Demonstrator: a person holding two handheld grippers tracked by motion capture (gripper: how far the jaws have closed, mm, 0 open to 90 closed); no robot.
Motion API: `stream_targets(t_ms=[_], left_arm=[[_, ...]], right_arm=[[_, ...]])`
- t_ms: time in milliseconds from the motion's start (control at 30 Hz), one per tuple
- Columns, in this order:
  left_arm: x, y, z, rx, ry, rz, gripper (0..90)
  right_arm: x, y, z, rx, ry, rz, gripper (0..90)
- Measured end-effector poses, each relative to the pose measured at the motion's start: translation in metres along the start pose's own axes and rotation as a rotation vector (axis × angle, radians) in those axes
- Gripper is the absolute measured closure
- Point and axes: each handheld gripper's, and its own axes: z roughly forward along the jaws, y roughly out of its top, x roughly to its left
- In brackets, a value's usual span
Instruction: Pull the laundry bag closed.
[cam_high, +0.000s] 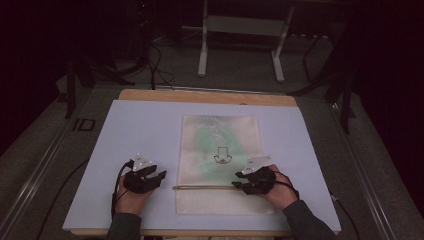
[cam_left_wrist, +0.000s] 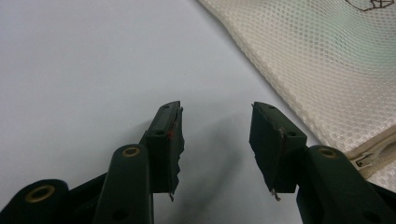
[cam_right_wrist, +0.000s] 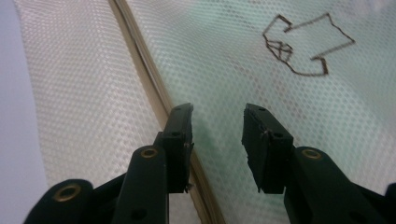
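A cream mesh pouch (cam_high: 220, 150) lies flat on the white board (cam_high: 140, 130), with something green showing through the mesh and a dark outline drawing (cam_right_wrist: 303, 46) on it. Its zipper (cam_high: 205, 188) runs across near the front end. My right gripper (cam_right_wrist: 218, 126) hovers over the pouch (cam_right_wrist: 84, 93), jaws apart, the left jaw just above the zipper band (cam_right_wrist: 144, 60); nothing is pinched. In the high view the right gripper (cam_high: 239, 186) sits at the zipper's right end. My left gripper (cam_high: 159, 177) rests left of the pouch, open over bare board (cam_left_wrist: 93, 56), with the pouch corner (cam_left_wrist: 327, 60) to its right.
The white board lies on a wooden tabletop (cam_high: 200, 96). Behind the table stands a white metal frame (cam_high: 240, 30) on a dark floor with cables. Bare board stretches left and ahead of the left gripper.
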Motion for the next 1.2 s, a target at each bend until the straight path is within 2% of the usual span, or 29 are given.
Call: stream_targets(t_ms=[233, 700, 1200], left_arm=[[0.000, 0.000, 0.000, -0.001, 0.003, -0.001, 52.5], [0.000, 0.000, 0.000, -0.003, -0.004, -0.005, 52.3], [0.000, 0.000, -0.001, -0.002, -0.009, -0.006, 52.2]], right_arm=[[0.003, 0.013, 0.004, 0.004, 0.029, -0.027, 65.8], [0.012, 0.038, 0.019, 0.031, 0.088, -0.100, 65.4], [0.022, 0.064, 0.035, 0.056, 0.137, -0.162, 59.4]])
